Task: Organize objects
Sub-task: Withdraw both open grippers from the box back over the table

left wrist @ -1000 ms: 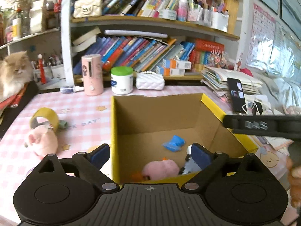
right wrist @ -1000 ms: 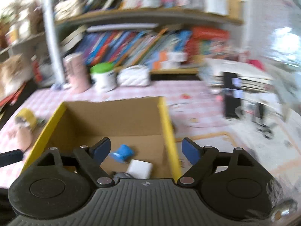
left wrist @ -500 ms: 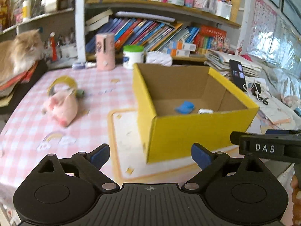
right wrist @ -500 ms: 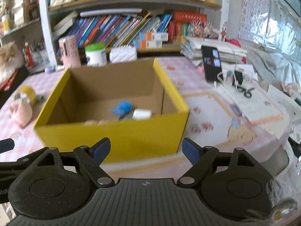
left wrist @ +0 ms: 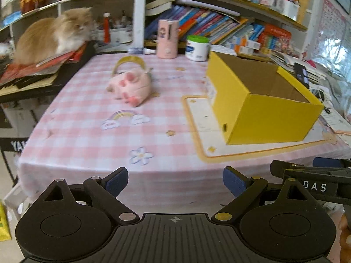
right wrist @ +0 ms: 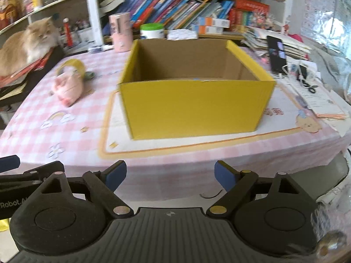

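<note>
Desk: a pink checked cloth [left wrist: 87, 131] covers the desk, with a cream mat edged in orange [right wrist: 175, 144] laid on it.
Room: bookshelves [right wrist: 175, 8] packed with books behind the desk; a ginger cat [left wrist: 54, 35] lies on a stack of papers to the left.
Box: the yellow cardboard box [right wrist: 193, 105] stands open on the mat, right of the desk's middle.
Toy: a pink plush pig [left wrist: 131, 87] lies on the cloth well to the left of the box, touching a yellow tape roll [left wrist: 129, 62] behind it.
Back row: a pink cylinder [left wrist: 167, 38] and a white jar with a green lid [left wrist: 197, 48] stand near the shelf.
Left tool [left wrist: 175, 180]: fingers wide apart, holding nothing, off the desk's near edge.
Right tool [right wrist: 170, 176]: fingers wide apart, holding nothing, in front of the box.
Right view only: a phone [right wrist: 276, 57] and scissors [right wrist: 308, 85] to the right of the box.
Left view only: the box's side wall, with a small hole low down.
Change: half a second ago both tools were closer and looked down into the box at a blue item; now they are drawn back and the box's inside floor is hidden.
</note>
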{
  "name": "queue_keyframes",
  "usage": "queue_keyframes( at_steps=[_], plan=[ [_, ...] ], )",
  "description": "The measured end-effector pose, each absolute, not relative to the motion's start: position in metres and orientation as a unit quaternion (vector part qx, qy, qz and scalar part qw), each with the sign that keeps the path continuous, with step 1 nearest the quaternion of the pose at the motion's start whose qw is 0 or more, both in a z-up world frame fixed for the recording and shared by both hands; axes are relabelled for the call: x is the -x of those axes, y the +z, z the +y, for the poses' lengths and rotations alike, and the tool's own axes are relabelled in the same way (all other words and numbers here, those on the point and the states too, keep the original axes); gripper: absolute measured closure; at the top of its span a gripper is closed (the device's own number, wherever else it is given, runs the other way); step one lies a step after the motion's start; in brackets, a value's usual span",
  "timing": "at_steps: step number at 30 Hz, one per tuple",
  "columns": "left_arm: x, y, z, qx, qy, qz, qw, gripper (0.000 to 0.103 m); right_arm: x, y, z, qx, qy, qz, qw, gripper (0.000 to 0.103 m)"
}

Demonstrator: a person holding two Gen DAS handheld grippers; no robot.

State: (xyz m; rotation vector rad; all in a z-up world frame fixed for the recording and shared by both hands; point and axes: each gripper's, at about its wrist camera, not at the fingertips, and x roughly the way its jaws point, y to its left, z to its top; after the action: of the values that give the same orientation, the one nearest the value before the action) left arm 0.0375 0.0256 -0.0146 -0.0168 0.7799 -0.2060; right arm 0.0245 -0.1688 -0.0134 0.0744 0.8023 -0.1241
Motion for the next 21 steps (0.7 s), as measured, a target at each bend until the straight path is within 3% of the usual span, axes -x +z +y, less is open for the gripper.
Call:
queue_keyframes(
  at_steps=[21],
  plan=[
    [-0.008,-0.006,0.104,0.020,-0.031,0.367,0.930,0.008,-0.013,-0.015,-0.081,-0.005,0.005,0.392,0.920,0.014]
  ],
)
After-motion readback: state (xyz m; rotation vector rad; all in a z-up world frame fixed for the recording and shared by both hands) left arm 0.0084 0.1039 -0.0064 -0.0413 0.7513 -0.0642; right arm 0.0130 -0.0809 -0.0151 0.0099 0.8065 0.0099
